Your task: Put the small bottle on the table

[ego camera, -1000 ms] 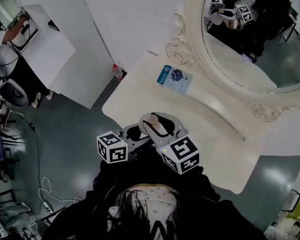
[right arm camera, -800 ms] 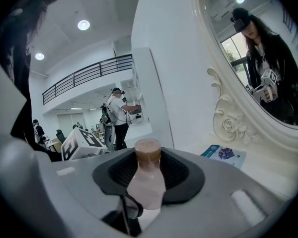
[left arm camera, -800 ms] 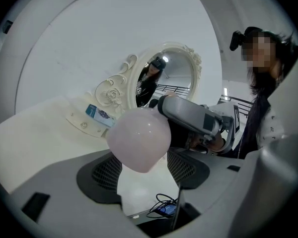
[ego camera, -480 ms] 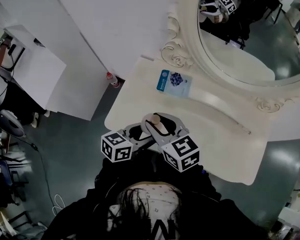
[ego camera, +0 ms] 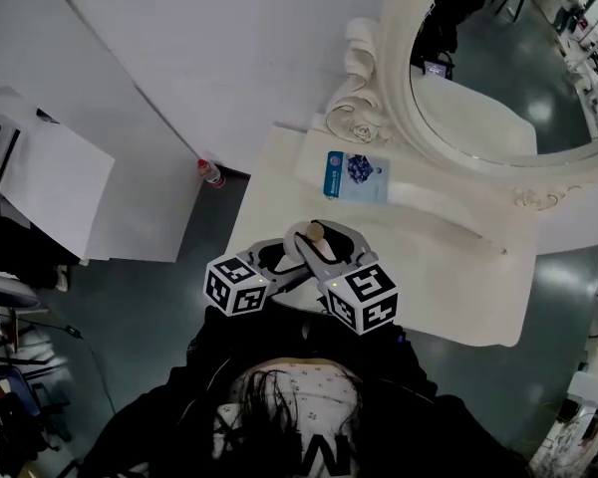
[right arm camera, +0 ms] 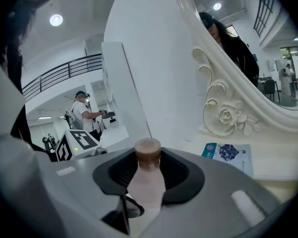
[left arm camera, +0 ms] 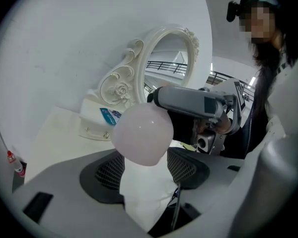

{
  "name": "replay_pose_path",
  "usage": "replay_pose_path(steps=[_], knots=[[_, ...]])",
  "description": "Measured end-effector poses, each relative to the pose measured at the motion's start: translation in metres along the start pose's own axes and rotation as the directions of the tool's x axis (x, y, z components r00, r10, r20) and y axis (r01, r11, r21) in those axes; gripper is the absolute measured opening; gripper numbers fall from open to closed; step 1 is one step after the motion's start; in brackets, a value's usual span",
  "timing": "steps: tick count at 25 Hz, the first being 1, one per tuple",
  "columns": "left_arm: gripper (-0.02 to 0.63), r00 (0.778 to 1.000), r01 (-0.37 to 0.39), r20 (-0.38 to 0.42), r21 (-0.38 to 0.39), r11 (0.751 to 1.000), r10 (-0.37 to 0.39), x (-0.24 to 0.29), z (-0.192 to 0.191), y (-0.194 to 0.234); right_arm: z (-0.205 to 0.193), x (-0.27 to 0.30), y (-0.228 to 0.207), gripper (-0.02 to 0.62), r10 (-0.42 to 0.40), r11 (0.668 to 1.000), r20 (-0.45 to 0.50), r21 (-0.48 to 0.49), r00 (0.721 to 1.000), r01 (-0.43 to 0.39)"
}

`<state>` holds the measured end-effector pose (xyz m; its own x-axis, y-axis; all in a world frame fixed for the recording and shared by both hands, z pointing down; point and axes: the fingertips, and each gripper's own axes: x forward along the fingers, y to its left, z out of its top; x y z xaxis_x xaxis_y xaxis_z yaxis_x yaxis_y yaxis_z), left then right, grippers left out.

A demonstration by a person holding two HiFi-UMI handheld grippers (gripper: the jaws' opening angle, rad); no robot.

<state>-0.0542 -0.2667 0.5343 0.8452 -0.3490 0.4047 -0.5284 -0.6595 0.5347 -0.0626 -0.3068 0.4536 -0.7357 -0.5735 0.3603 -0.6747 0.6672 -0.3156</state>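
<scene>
The small bottle (right arm camera: 148, 177), pale with a brown cap (ego camera: 316, 232), stands upright between the jaws of my right gripper (right arm camera: 148, 185), which is shut on its body. In the head view my right gripper (ego camera: 324, 245) hangs over the near edge of the white dressing table (ego camera: 448, 267). My left gripper (ego camera: 272, 259) is close beside it on the left. It is shut on a white item with a round pale pink top (left arm camera: 143, 133), as the left gripper (left arm camera: 145, 175) view shows. The right gripper's grey body (left arm camera: 193, 100) fills the space behind that item.
A large oval mirror (ego camera: 478, 78) in a carved white frame stands at the back of the table. A blue-and-white packet (ego camera: 357, 174) lies on a raised ledge below it. A red-capped bottle (ego camera: 209, 172) stands on the floor by the white wall panels on the left.
Both grippers stay side by side with their holds unchanged. The head view has swung, so the table and mirror have shifted in the picture and the grippers' reflection has left the mirror.
</scene>
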Motion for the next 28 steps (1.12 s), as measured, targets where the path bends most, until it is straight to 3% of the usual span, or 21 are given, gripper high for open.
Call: replay_pose_path(steps=[7,12,20,28], knots=[[0.267,1.000,0.027,-0.006,-0.093,0.995,-0.028,-0.020,-0.010,0.052,-0.004,0.027,-0.026,0.149,-0.142,0.990,-0.020,0.017,0.990,0.143],[0.267,1.000,0.005,0.001,-0.086,0.996,-0.005,-0.039,-0.003,0.080,-0.017,0.045,-0.049,0.147,-0.214,0.976,-0.042,0.038,0.976,0.216],[0.267,0.999,0.028,0.028,-0.064,0.998,-0.026,-0.056,0.015,0.091,-0.049,0.077,-0.082,0.148,-0.276,0.950,-0.094,0.127,0.957,0.286],[0.267,0.998,0.037,0.050,-0.064,0.997,-0.034,-0.062,0.023,0.096,-0.079,0.107,-0.096,0.149,-0.290,0.945,-0.175,0.099,0.941,0.310]])
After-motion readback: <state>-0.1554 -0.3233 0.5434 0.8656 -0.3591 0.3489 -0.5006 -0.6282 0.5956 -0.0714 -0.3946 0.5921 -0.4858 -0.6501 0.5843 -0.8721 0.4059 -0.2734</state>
